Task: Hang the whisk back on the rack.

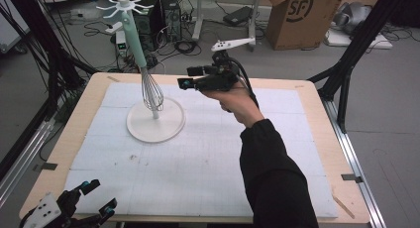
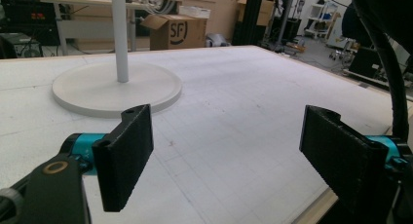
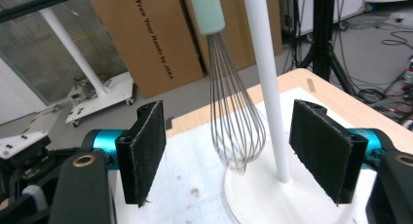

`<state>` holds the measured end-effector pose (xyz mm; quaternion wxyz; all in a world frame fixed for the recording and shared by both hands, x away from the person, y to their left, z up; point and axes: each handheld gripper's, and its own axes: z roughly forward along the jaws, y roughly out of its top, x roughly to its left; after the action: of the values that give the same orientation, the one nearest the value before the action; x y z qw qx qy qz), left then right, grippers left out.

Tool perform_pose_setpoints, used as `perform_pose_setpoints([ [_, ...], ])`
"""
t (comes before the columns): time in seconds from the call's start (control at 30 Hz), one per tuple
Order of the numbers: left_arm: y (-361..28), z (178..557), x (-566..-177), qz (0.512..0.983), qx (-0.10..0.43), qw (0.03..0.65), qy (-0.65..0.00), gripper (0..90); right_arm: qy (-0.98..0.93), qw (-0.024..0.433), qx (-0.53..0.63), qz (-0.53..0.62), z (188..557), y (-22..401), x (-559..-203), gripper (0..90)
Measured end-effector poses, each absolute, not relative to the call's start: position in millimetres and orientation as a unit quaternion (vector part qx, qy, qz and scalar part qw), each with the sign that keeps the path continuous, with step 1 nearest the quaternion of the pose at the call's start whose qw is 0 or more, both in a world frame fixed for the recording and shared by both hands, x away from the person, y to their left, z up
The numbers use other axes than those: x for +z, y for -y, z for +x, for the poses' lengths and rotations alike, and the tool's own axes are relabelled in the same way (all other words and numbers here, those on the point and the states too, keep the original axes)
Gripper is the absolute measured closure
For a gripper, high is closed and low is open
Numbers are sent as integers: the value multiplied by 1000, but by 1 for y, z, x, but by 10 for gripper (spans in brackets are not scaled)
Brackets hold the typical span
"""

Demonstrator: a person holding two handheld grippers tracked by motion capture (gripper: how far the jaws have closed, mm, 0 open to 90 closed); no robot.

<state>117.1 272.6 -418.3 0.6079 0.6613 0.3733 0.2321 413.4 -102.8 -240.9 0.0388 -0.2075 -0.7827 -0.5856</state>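
Observation:
A wire whisk with a mint-green handle hangs from a hook of the white rack stand, its wires just above the stand's round base. My right gripper is held level in the air a little right of the whisk and points at it. In the right gripper view the whisk and the stand's pole lie beyond the open jaws of that gripper, which touch nothing. My left gripper rests open at the table's near left corner. Its jaws are wide apart, and the stand's base lies farther off.
A white mat covers the wooden table. Black frame legs stand at the right and left of the table. A cardboard box, computer gear and cables lie on the floor behind.

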Motion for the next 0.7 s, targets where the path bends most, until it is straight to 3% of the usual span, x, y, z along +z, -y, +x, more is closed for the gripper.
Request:
perform_pose_setpoints([
  [0.7,-260,142,-416,673,235,603,-359,205,788,-14,-585,-193,328,168,-267,283],
])
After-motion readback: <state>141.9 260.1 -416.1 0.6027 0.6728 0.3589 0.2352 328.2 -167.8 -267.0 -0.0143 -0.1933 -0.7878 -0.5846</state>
